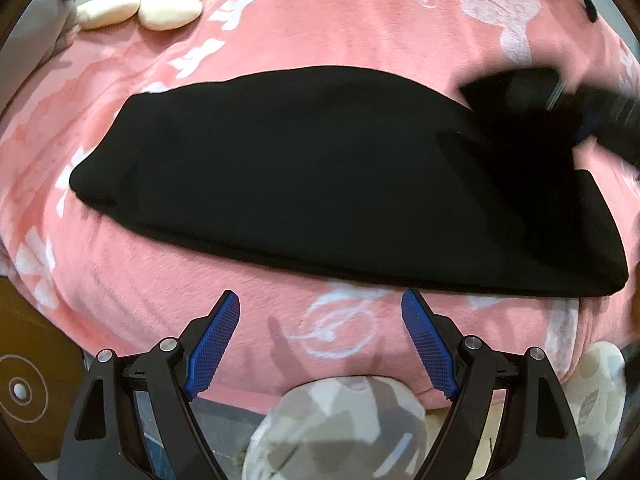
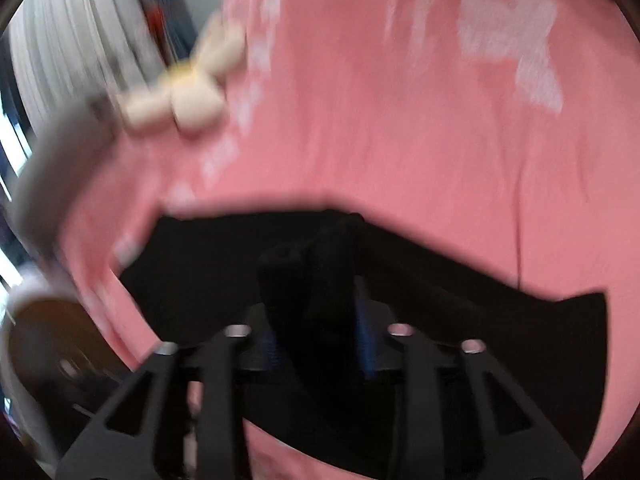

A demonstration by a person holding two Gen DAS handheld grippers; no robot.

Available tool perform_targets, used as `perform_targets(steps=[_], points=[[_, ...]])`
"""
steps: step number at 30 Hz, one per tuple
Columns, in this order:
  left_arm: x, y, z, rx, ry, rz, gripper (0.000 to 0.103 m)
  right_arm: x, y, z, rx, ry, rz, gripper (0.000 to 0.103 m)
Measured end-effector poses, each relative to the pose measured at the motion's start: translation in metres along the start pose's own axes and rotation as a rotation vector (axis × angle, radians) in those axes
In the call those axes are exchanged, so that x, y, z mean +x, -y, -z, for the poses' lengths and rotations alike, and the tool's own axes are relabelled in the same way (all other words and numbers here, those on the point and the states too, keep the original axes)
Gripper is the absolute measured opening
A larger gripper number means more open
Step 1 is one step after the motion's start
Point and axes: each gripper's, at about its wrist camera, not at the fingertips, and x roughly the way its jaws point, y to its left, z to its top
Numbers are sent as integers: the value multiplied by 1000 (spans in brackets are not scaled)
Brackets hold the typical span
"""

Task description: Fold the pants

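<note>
The black pants lie flat across a pink blanket. My left gripper is open and empty, just short of the pants' near edge. My right gripper is shut on a bunched fold of the black pants and lifts it off the blanket; the view is blurred. In the left wrist view the right gripper shows as a dark blurred shape at the pants' far right end.
A cream plush toy lies at the blanket's far left and also shows in the right wrist view. A brown box stands at the lower left. Patterned grey slippers are below the bed edge.
</note>
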Motion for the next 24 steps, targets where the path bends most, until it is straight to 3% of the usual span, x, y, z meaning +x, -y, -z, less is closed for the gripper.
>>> perform_targets(steps=[1,3,4,5,7,11,13,15,16,18,19,20,21,24], points=[[0,-2,0,0,-2,0,80,12,-1,10,3,-63,-6,41],[-2,-6,0,5,0,-3,81,-1,5,22,50,-54,-57,43],[-3,-7,1,7,4,-5,81,-23,13,25,69,-5,-57,54],[-5,-9,1,8,10,-7,81,-42,22,28,88,42,-39,72],[-7,-12,0,-2,19,-11,81,-85,55,34,164,139,56,87],[-11,-5,-2,-35,24,26,80,-113,132,60,290,72,260,87],[-13,0,-4,-47,27,46,81,-111,165,80,391,37,221,87],[-14,6,-5,-54,22,65,81,-104,184,95,497,26,119,87],[-14,8,-5,-55,17,71,81,-94,190,102,548,13,57,85],[-14,13,-5,-50,7,73,81,-73,193,112,605,-13,-22,65],[-15,14,-6,-47,4,67,81,-66,190,115,612,-14,-22,56],[-15,16,-6,-42,4,55,81,-64,188,115,607,0,-10,30],[-16,18,-6,-37,3,41,81,-62,187,114,606,5,-33,20],[-17,24,-8,-31,1,14,81,-79,185,101,620,73,-69,18]])
